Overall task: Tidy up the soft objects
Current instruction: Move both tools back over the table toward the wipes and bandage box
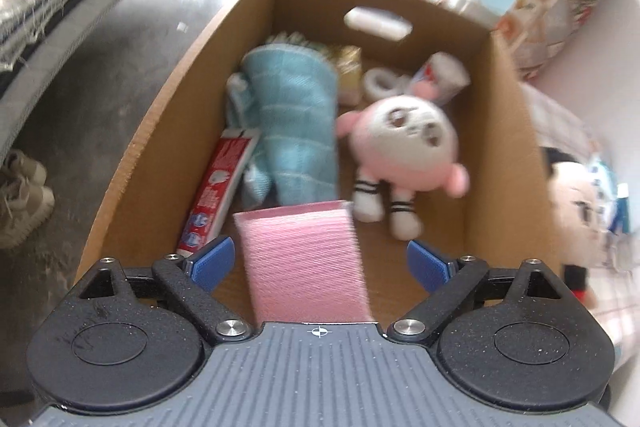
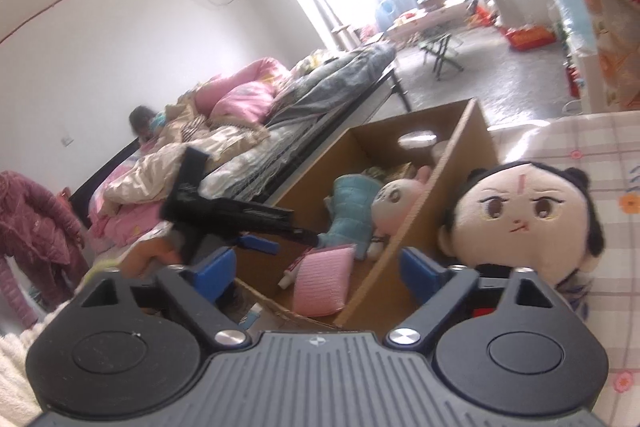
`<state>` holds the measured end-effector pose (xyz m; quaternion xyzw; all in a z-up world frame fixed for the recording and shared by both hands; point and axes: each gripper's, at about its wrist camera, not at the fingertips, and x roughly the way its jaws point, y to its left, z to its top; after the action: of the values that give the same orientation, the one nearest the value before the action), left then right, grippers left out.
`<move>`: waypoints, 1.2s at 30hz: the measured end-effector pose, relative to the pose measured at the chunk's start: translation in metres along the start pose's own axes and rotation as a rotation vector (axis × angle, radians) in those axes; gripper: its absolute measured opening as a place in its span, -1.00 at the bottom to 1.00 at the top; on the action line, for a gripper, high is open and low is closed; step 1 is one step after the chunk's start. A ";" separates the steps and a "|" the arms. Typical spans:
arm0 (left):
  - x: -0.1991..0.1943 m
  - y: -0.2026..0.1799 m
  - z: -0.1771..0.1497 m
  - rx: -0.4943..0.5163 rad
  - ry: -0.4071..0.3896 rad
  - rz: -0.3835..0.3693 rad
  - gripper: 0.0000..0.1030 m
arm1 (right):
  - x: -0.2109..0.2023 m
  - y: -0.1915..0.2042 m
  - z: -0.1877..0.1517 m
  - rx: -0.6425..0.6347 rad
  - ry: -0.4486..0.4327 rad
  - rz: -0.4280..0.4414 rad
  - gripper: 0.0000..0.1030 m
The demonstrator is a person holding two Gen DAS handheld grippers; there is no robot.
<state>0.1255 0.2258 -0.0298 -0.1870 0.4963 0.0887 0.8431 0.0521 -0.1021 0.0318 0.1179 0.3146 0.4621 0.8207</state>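
Left gripper [image 1: 320, 261]: black pebbled link arms, silver screws, ribbed grey body, blue finger pads [image 1: 212, 261]. Right gripper [image 2: 318, 269] looks identical.

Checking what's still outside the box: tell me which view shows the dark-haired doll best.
Right wrist view: the dark-haired doll faces the camera, whole face visible, beside the cardboard box. Left wrist view catches only a blurred sliver at its right edge.

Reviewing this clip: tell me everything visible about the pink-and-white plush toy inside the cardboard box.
The pink-and-white plush toy is a soft, round-headed stuffed animal with a white face, embroidered brown eyes, pink ears and arms, and white legs with black stripes. It lies face up on the floor of the cardboard box, beside the rolled blue towel, legs toward the pink pad. No gripper touches it. The picture is slightly blurred.
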 end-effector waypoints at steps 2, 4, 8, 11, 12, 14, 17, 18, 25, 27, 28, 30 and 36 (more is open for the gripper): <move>-0.017 -0.011 -0.010 0.026 -0.050 -0.026 0.87 | -0.009 -0.001 -0.006 -0.001 -0.033 -0.028 0.93; -0.032 -0.024 -0.020 0.054 -0.105 -0.055 0.92 | -0.020 -0.007 -0.012 0.009 -0.061 -0.069 0.97; -0.057 -0.058 -0.044 0.156 -0.206 -0.106 0.96 | -0.042 -0.021 -0.032 0.062 -0.112 -0.163 0.97; -0.063 -0.091 -0.058 0.238 -0.232 -0.133 0.96 | -0.062 -0.037 -0.049 0.119 -0.153 -0.231 0.97; -0.064 -0.101 -0.062 0.257 -0.237 -0.147 0.96 | -0.071 -0.045 -0.055 0.141 -0.168 -0.255 0.97; -0.068 -0.121 -0.070 0.298 -0.254 -0.181 0.96 | -0.087 -0.058 -0.064 0.179 -0.199 -0.304 0.97; -0.069 -0.150 -0.080 0.344 -0.268 -0.222 0.96 | -0.112 -0.079 -0.076 0.230 -0.250 -0.376 0.97; -0.069 -0.161 -0.082 0.357 -0.267 -0.243 0.96 | -0.120 -0.085 -0.081 0.242 -0.265 -0.398 0.97; -0.066 -0.243 -0.072 0.441 -0.189 -0.351 0.96 | -0.160 -0.111 -0.074 0.211 -0.345 -0.489 0.97; -0.058 -0.268 -0.058 0.429 -0.152 -0.373 0.96 | -0.169 -0.111 -0.056 0.147 -0.368 -0.515 0.97; -0.052 -0.282 -0.049 0.423 -0.139 -0.383 0.97 | -0.173 -0.112 -0.045 0.119 -0.378 -0.527 0.97; -0.038 -0.308 -0.031 0.404 -0.116 -0.395 0.97 | -0.178 -0.115 -0.020 0.052 -0.382 -0.540 0.97; 0.032 -0.366 0.021 0.285 0.006 -0.368 0.96 | -0.168 -0.163 0.042 0.043 -0.317 -0.603 0.96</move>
<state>0.2806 -0.1019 0.0353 -0.1538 0.4639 -0.1381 0.8615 0.1266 -0.3266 0.0536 0.1073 0.2137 0.1680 0.9563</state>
